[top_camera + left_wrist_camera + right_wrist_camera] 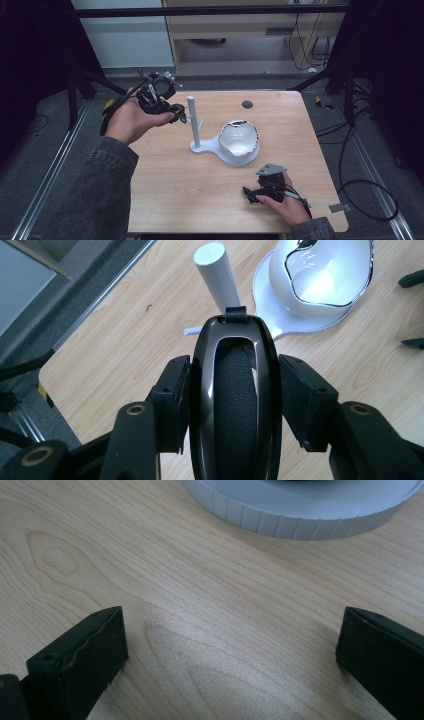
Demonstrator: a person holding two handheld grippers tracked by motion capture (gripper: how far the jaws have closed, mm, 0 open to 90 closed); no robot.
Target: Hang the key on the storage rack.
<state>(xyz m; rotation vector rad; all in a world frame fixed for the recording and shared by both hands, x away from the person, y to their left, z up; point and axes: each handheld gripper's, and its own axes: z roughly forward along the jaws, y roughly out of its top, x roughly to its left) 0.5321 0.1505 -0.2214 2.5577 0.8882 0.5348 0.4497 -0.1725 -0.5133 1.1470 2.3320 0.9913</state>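
Note:
My left gripper (235,385) is shut on a glossy black oval piece (235,405) with a padded centre and a small tab at its top. In the high view this left gripper (174,111) hangs above the table's far left, just left of a white upright post (192,120). The post (218,275) has a small side peg and rises from a white base (210,146) that also carries a white bowl-shaped shell (239,137) with a dark rim. My right gripper (248,194) lies on the table near the front right, open, with nothing between its jaws (230,645).
The wooden table (175,200) has a small dark round disc (247,104) near its far edge. The white base's ribbed rim (300,515) lies just ahead of the right gripper. Metal frame rails and cables run along the floor at both sides.

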